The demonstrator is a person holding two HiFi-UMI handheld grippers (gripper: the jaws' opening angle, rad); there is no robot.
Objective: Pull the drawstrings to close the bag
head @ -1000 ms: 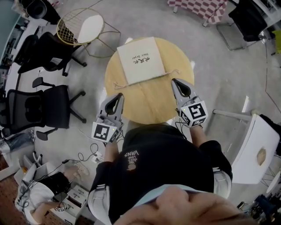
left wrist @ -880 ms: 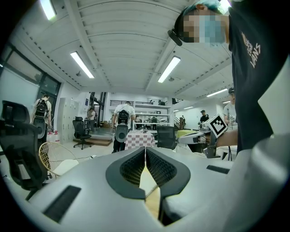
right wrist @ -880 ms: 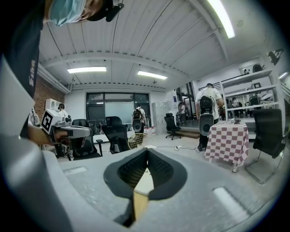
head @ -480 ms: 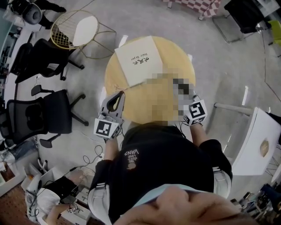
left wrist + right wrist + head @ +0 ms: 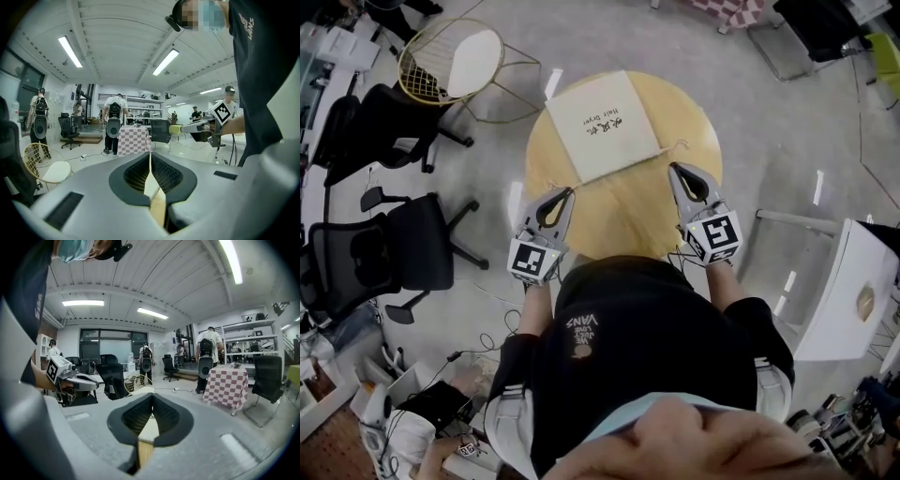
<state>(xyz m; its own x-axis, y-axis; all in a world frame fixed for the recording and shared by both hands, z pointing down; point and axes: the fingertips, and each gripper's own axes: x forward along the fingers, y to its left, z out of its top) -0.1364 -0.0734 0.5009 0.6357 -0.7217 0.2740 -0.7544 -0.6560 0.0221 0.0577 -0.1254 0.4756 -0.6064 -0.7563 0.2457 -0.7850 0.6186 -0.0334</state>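
Bag (image 5: 602, 122) flat, mouth edge toward the person (image 5: 647, 356), slightly skewed

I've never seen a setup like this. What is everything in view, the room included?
table: one, round, light wood, centre.
bag: one, beige with dark print, flat on the table's far side.
drawstrings: two, beige, one off each near corner of the bag.
wire chair: one, gold with white seat, beyond the table's left.
office chairs: several, black, mostly on the left.
checked cloth: one, red and white, over a table across the room.
bystanders: several, some with backpacks, standing across the room.
shirt: one, black, on the person holding the grippers.
left gripper: one, grey, fingers together, by the left drawstring.
right gripper: one, grey, fingers together, by the right drawstring.
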